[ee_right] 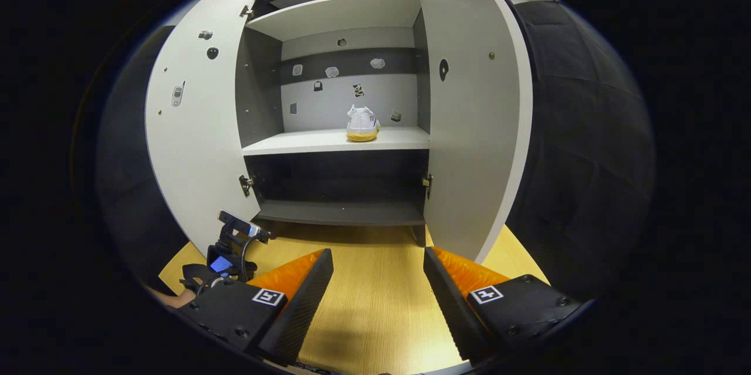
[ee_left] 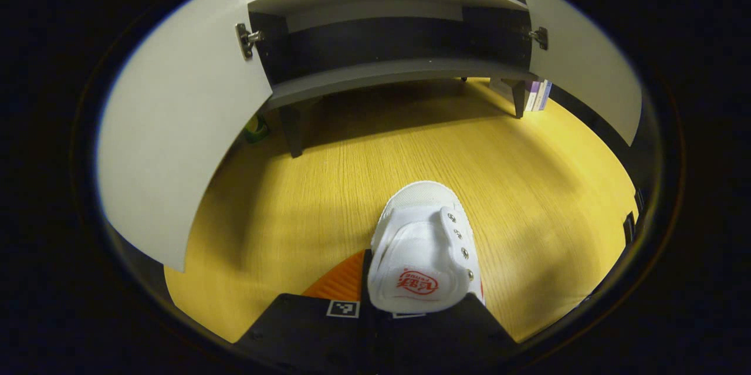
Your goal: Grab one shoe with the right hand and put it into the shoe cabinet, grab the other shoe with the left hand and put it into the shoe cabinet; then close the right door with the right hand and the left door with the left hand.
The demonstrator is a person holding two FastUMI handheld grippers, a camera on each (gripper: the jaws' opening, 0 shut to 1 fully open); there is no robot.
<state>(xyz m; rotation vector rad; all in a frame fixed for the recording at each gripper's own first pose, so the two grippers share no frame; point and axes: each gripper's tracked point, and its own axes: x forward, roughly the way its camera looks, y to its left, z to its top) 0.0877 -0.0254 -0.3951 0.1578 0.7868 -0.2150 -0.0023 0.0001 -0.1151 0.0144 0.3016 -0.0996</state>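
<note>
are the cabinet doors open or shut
Open: the left door and right door swing outward, showing a shoe on the shelf.

wooden floor under cabinet legs, middle shelf bearing one white shoe

Both views are sharp and evenly lit from above; soft shadows lie on the table beneath the cabinet, and fisheye distortion bends its doors at the edges.
</note>
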